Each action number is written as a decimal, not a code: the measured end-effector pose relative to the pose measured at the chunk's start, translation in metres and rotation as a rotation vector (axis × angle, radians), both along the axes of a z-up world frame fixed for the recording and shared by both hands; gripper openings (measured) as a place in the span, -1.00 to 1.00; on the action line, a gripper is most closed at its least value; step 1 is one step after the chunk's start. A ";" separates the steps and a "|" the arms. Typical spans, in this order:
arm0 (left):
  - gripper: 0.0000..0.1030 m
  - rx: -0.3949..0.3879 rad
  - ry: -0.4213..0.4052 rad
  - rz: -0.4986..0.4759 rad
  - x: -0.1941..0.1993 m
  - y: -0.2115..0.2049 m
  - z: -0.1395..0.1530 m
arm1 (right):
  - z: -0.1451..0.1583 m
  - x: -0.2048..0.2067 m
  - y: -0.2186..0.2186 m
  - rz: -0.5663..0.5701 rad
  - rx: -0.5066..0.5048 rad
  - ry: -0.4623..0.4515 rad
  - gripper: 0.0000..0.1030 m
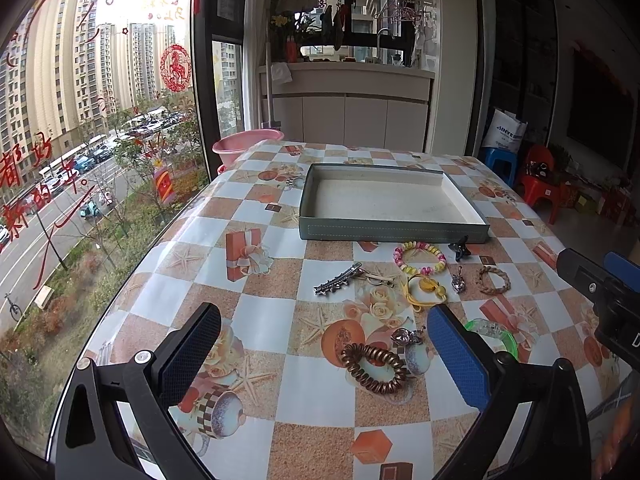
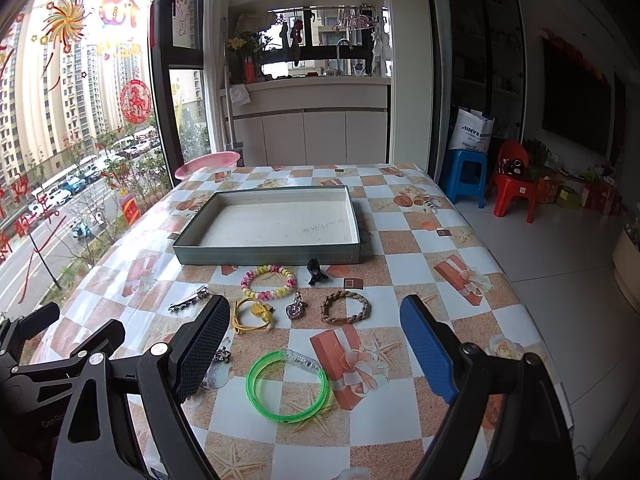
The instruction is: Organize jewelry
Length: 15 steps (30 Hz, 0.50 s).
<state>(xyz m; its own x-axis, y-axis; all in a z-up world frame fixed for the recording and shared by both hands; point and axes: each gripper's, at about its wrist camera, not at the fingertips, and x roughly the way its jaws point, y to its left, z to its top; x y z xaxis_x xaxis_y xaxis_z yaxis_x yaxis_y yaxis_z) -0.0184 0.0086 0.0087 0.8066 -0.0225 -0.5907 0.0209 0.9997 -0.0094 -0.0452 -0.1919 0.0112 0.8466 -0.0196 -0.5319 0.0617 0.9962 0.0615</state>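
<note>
With the grey rectangular cardboard tray (image 2: 267, 257) empty and both the left gripper (image 1: 324, 354) and right gripper (image 2: 316, 346) spread and holding nothing, collection has not started; next, close on the translucent green plastic bangle (image 2: 287, 388) lying loose below the right gripper.

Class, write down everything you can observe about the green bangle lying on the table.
The green bangle is a thin ring of translucent, neon-green plastic, seemingly two stacked hoops, with a clear, patterned section along its far side. It lies flat on the checked tablecloth, partly over a printed gift-box picture, nearer the camera than the other jewelry and well short of the tray. It sits between the open fingers of the right gripper, which do not touch it. Nothing else touches it.
</note>
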 end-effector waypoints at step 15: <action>1.00 0.010 0.042 -0.024 0.005 0.000 -0.011 | -0.006 0.001 -0.006 0.000 0.015 0.023 0.73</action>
<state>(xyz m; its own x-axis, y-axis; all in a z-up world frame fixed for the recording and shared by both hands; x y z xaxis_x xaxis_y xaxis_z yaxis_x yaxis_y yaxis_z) -0.0134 0.0089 -0.0026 0.7804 -0.0349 -0.6243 0.0444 0.9990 -0.0003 -0.0438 -0.1981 0.0047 0.8343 -0.0115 -0.5512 0.0630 0.9952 0.0747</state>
